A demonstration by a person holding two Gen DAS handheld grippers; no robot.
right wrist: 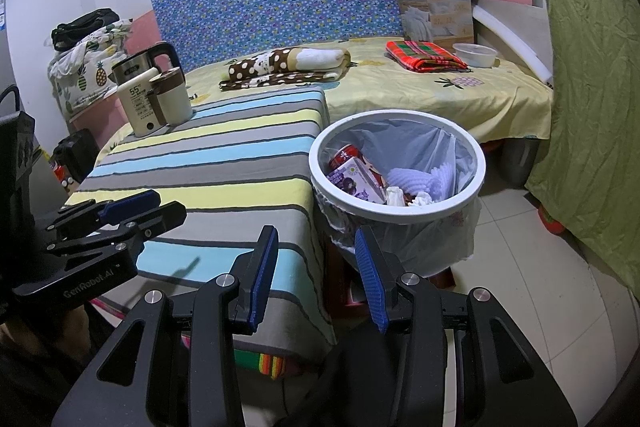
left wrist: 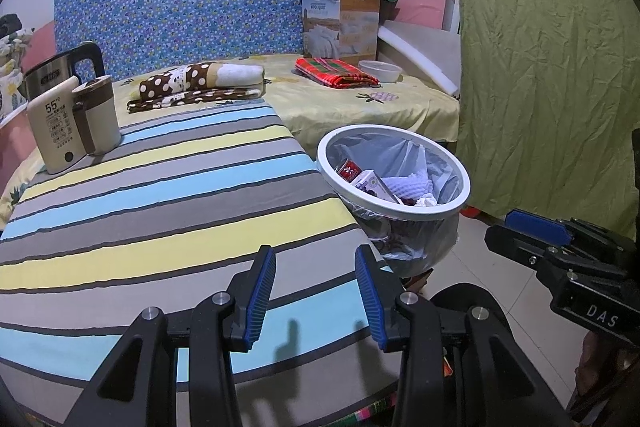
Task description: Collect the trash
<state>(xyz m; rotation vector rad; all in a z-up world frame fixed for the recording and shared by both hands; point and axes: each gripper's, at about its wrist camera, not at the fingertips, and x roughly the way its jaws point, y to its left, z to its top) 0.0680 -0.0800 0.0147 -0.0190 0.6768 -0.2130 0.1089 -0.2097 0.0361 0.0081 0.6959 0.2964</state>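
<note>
Left wrist view shows my left gripper with fingers parted about halfway, nothing between them, over the striped surface. My right gripper is likewise part open and empty. At centre right the white bin already holds a red can, a carton, foam netting and tissue. All should be light and crushable; I'd pinch the thin, slippery liner bag at its rim overhang.

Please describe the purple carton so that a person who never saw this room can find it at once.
Beside the striped table stands a round white bin lined with a clear bag. The purple carton lies inside near its left rim, next to a red can; it is the only boxy, purple item among the crumpled white paper.
</note>
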